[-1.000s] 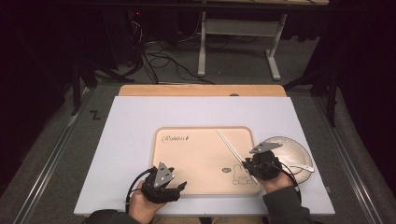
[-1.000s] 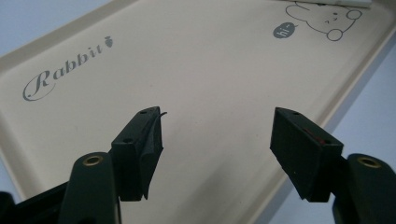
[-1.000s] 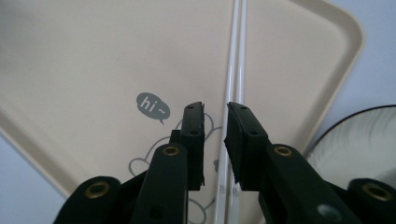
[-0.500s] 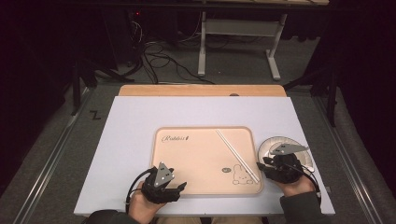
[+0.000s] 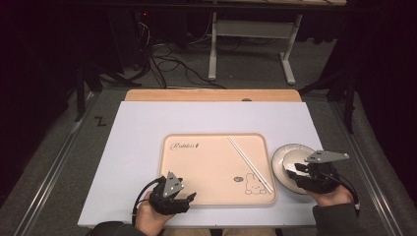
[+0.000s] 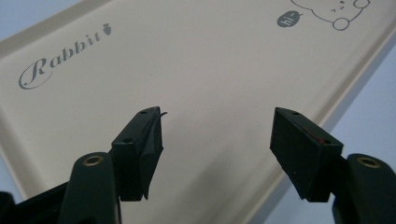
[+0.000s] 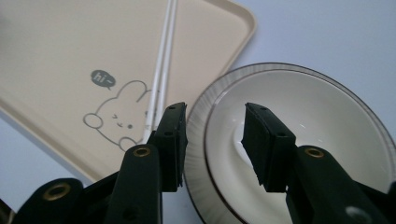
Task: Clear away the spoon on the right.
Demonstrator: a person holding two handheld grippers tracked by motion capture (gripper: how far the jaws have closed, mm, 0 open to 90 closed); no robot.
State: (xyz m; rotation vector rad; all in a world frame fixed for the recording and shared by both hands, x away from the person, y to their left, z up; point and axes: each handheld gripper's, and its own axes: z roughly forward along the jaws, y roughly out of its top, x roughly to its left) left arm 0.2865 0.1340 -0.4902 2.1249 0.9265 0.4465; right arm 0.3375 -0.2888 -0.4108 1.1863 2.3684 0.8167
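R hand-held gripper [image 5: 294, 170] over bowl [image 5: 285, 156]
Jaws just been opening, nothing gripped; L hand-held gripper [image 5: 189, 198] wide open, empty, at tray [image 5: 211, 167] near edge.

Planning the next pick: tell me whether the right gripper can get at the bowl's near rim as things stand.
Probably yes. The right gripper, jaws just opened with nothing between them, hangs over the bowl with its left jaw by the rim; the chopsticks lie apart on the tray.
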